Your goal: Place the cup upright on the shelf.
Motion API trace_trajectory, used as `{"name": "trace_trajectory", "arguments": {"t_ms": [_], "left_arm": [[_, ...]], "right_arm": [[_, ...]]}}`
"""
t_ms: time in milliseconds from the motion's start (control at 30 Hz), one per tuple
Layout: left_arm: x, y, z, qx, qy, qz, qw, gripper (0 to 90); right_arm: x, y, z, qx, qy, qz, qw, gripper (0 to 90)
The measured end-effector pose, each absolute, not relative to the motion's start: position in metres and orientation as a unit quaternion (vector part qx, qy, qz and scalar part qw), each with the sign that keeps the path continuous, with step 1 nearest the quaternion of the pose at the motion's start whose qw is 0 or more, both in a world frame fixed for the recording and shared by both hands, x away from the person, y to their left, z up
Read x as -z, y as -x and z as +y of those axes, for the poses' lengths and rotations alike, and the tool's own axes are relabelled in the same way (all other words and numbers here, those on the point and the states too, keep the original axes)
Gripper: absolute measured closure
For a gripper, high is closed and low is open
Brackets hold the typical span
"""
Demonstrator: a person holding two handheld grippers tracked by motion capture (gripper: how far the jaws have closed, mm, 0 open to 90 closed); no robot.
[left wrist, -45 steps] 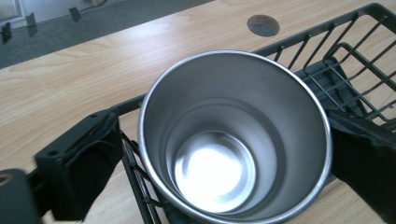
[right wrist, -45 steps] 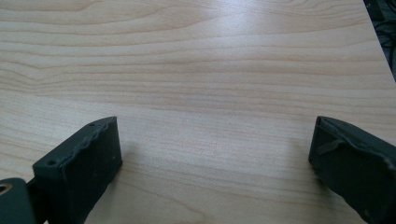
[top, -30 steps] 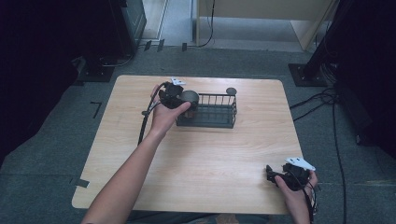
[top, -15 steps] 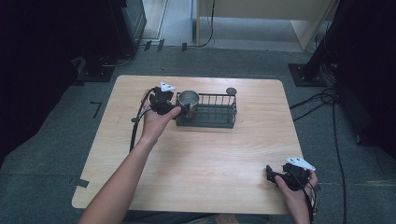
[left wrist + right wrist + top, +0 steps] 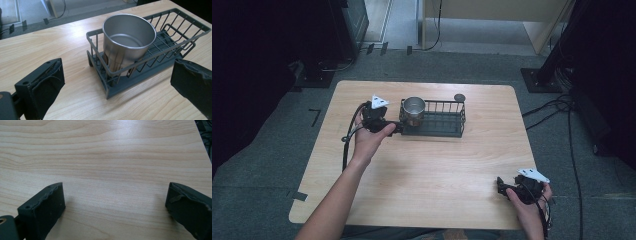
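A steel cup stands upright in the left end of a dark wire basket at the back middle of the wooden table. My left gripper sits just left of the basket, open, its jaws pointing at it and holding nothing. In the left gripper view the cup leans slightly against the basket's near corner, between and beyond the spread jaws of the left gripper. My right gripper rests open near the table's front right corner. Its jaws frame bare wood.
A small dark round object lies just behind the basket's right end. The left gripper's cable loops over the table's left part. Grey floor, cables and dark stands surround the table.
The left gripper has let go of the cup, now standing in the basket, and drawn back to the left with open jaws. The right gripper has stayed put.
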State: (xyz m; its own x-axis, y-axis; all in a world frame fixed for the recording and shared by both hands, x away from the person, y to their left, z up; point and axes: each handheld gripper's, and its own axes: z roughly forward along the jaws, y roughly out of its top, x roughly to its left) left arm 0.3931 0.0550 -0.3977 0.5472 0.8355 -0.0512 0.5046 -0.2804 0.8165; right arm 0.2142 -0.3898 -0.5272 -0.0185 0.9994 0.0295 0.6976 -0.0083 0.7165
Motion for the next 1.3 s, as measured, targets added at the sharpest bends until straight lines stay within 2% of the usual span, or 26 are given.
{"name": "trace_trajectory", "arguments": {"t_ms": [900,1300], "left_arm": [[0.435,-0.348,0.113,-0.211,-0.757,0.472,0.399,0.0],[0.462,-0.325,0.147,-0.211,-0.744,0.501,0.389,0.0]], "right_arm": [[0.527,-0.214,-0.390,-0.287,-0.649,0.654,0.263,1.7],[0.527,-0.214,-0.390,-0.287,-0.649,0.654,0.263,1.7]]}}
